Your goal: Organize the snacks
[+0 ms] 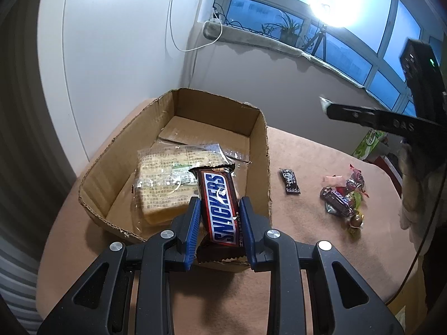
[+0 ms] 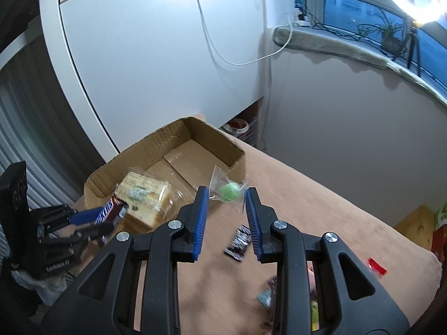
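A Snickers bar (image 1: 222, 209) is clamped in the left gripper (image 1: 220, 230) over the box (image 1: 262, 150) rim, while a wrapped green candy (image 2: 231, 191) is seen at the spread right gripper's (image 2: 226, 224) fingertips, grasp uncertain.

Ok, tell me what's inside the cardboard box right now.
The cardboard box holds one clear-wrapped sandwich on its bare floor. The Snickers bar, shut in the left gripper, hangs over it and hides part of the sandwich and floor.

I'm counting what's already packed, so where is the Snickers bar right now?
The Snickers bar is clamped in the left claw, over the near edge of the cardboard box, beside the wrapped cake lying inside.
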{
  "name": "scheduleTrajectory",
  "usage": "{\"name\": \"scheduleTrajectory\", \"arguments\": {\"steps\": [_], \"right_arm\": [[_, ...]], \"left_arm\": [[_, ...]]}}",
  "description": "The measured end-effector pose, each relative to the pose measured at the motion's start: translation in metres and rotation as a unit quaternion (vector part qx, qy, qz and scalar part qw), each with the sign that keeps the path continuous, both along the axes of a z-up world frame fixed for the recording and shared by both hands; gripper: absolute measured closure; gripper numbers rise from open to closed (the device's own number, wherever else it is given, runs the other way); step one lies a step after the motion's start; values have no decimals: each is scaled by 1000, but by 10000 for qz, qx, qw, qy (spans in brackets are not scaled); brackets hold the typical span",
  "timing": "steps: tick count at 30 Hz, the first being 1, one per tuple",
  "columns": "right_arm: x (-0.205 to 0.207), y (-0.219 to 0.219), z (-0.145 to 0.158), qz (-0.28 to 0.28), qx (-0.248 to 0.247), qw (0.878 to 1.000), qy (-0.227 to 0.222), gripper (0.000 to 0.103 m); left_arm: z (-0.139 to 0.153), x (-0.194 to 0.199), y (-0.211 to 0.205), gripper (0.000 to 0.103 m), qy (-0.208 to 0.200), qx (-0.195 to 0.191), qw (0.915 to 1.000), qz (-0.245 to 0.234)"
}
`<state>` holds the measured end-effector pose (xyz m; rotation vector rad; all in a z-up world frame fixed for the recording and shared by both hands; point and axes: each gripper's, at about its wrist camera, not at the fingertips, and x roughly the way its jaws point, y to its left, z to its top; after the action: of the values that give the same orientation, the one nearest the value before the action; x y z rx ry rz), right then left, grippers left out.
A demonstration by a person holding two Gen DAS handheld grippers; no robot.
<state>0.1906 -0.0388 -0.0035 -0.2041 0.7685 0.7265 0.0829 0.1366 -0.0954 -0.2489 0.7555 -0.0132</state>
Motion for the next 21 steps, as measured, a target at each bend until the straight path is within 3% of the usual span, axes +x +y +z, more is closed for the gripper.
{"name": "scheduleTrajectory", "arguments": {"steps": [15,18,21], "right_arm": [[24,72,-25,456,-82,9984,316,74],[24,79,-29,494,-119,9981,356,64],[24,81,-30,478,-144,9982,321,42]], "left_arm": [[-2,5,6,76,31,-37,10000,-31],[-1,4,7,76,12,-48,10000,-13],[0,4,8,76,11,-69,10000,8]]}}
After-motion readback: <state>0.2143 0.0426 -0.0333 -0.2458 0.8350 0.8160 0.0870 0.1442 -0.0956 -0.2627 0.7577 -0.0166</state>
